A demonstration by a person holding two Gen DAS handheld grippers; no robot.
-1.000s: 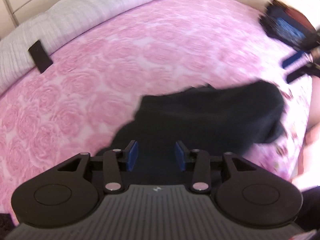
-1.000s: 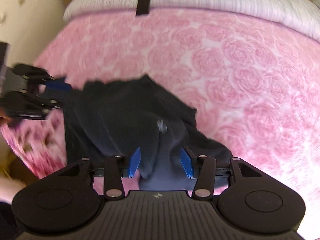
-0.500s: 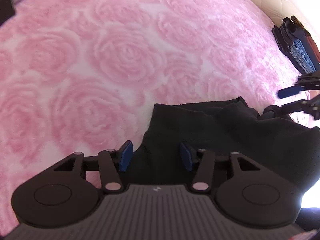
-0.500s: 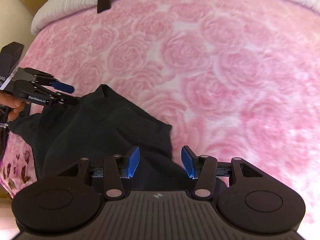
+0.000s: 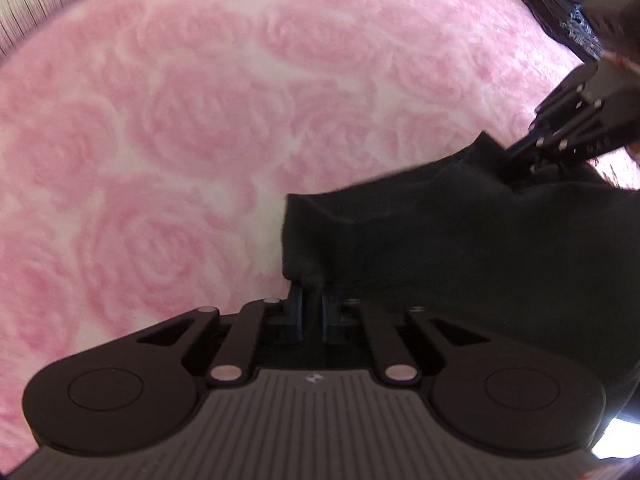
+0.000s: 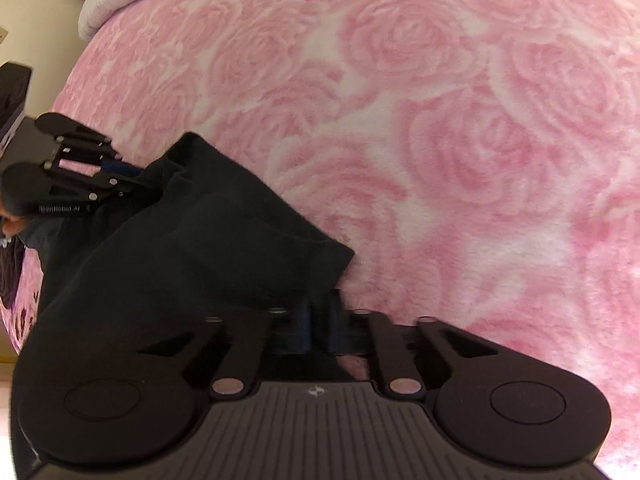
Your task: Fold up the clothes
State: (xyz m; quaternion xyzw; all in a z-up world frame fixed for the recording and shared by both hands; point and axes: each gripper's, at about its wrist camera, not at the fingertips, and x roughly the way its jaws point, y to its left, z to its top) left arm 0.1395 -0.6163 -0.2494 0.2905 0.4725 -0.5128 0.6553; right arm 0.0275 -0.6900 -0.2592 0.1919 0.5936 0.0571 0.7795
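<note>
Bunching btwn both grippers: dark garment [image 5: 460, 240], creased

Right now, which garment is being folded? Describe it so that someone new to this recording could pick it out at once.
Start from the pink rose-patterned blanket covering the bed. On its near side lies a black garment, each of two corners pinched by shut tongs, left and right. It is the only dark cloth spread on the blanket; the other dark clothes are piled at the far edge.

Soft, even daylight; fisheye bending at edges, slight motion blur throughout.
</note>
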